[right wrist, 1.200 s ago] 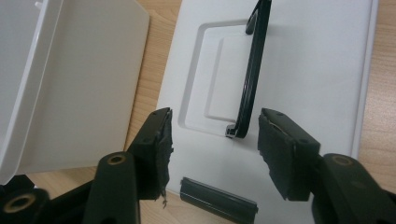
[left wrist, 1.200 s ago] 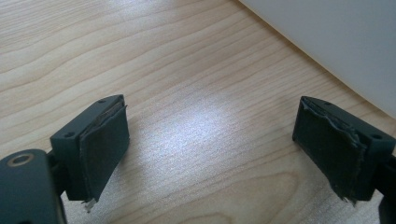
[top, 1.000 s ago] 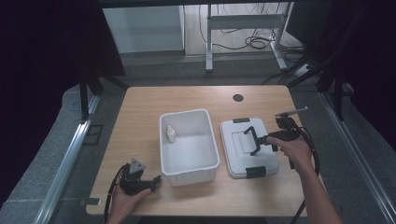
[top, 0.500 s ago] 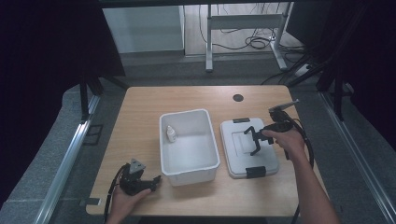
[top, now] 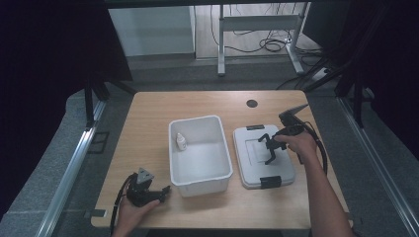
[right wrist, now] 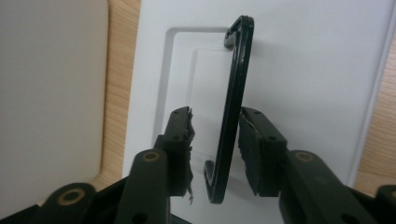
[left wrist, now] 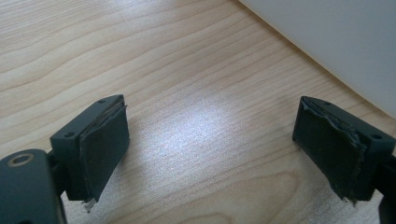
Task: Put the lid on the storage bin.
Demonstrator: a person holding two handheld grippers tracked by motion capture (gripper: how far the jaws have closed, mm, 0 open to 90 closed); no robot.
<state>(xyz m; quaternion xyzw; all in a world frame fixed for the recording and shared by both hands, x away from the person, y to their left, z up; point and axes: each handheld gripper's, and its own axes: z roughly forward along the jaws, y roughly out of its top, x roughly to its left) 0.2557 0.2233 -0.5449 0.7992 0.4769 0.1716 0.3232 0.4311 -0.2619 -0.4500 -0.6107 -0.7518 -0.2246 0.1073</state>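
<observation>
A white lid (top: 257, 170) with black clips lies flat on the table, right of an open white bin (top: 200, 175). A small white bottle (top: 181, 142) stands inside the bin. The lid's black handle (right wrist: 236, 79) is raised. My right gripper (right wrist: 215, 116) straddles it: the jaws have just been closing, the right pad (right wrist: 254, 154) is at the bar, and a gap remains on the left side. From above, the right gripper (top: 269, 148) hangs over the lid's middle. My left gripper (top: 157, 193) rests open on the wood by the bin's near left corner.
The wooden table (top: 148, 128) has bare room left of the bin and behind it, with a round dark cable hole (top: 252, 103) at the back. In the left gripper view the left gripper (left wrist: 210, 112) stands open over bare wood, the bin's white wall (left wrist: 336, 42) close by.
The right hand has slid left across the lid, and its jaws have narrowed around the raised handle. The left hand and gripper have stayed where they were.
</observation>
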